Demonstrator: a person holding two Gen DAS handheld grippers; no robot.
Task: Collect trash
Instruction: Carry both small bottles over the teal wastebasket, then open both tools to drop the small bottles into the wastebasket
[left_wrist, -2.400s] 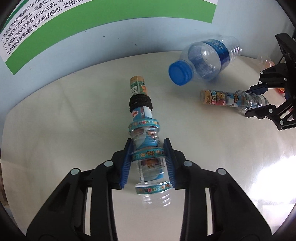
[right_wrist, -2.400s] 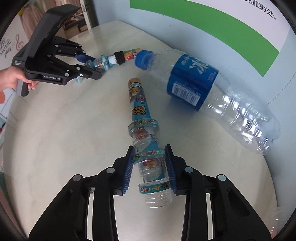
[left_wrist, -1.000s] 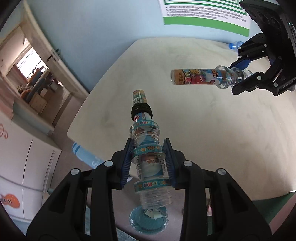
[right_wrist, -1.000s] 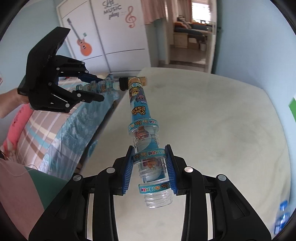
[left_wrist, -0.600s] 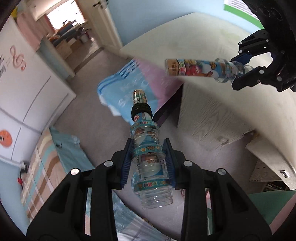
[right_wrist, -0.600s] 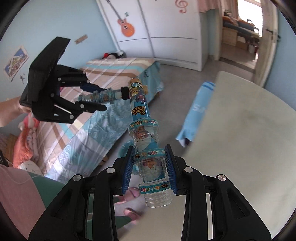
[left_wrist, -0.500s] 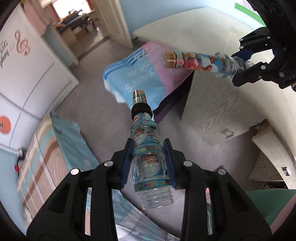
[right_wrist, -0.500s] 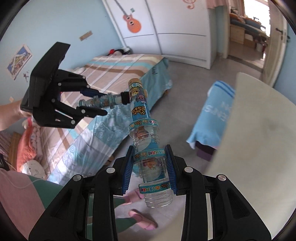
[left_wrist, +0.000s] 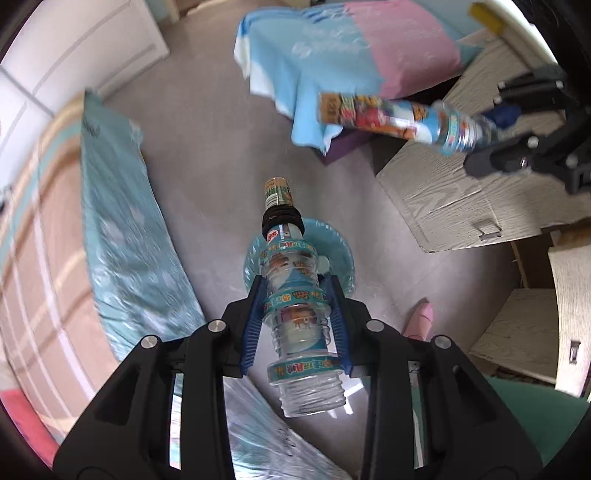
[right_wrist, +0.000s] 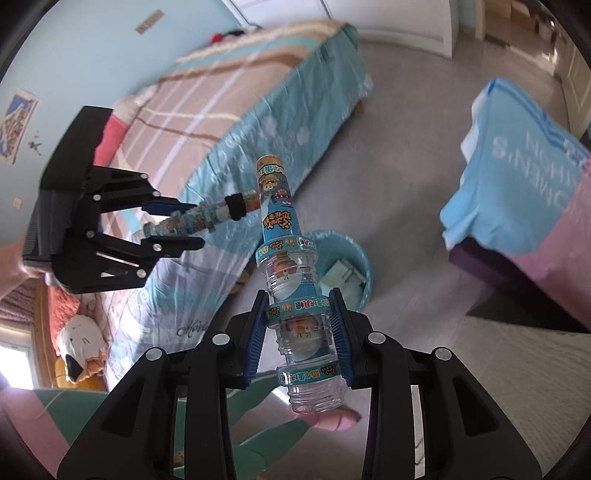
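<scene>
My left gripper (left_wrist: 295, 291) is shut on a slim clear bottle with a blue cartoon label and a black band (left_wrist: 291, 295), pointing down over a blue-lined trash bin (left_wrist: 341, 258) on the floor. My right gripper (right_wrist: 298, 301) is shut on a second cartoon-label bottle (right_wrist: 291, 280), with the trash bin (right_wrist: 360, 273) just behind it. In the left wrist view the right gripper (left_wrist: 517, 129) holds its bottle (left_wrist: 391, 118) at the upper right. In the right wrist view the left gripper (right_wrist: 192, 221) holds its bottle (right_wrist: 199, 218) at the left.
A bed with a teal and striped cover (right_wrist: 221, 122) runs along the left. A blue and pink cloth (left_wrist: 351, 55) drapes over a chair or stool. A pale wooden desk panel (left_wrist: 443, 192) stands at the right. A pink slipper (left_wrist: 419, 321) and green trouser leg are below.
Both grippers have swung off the tabletop and dropped toward the floor, each still holding its bottle. The trash bin has come into view under the bottles.
</scene>
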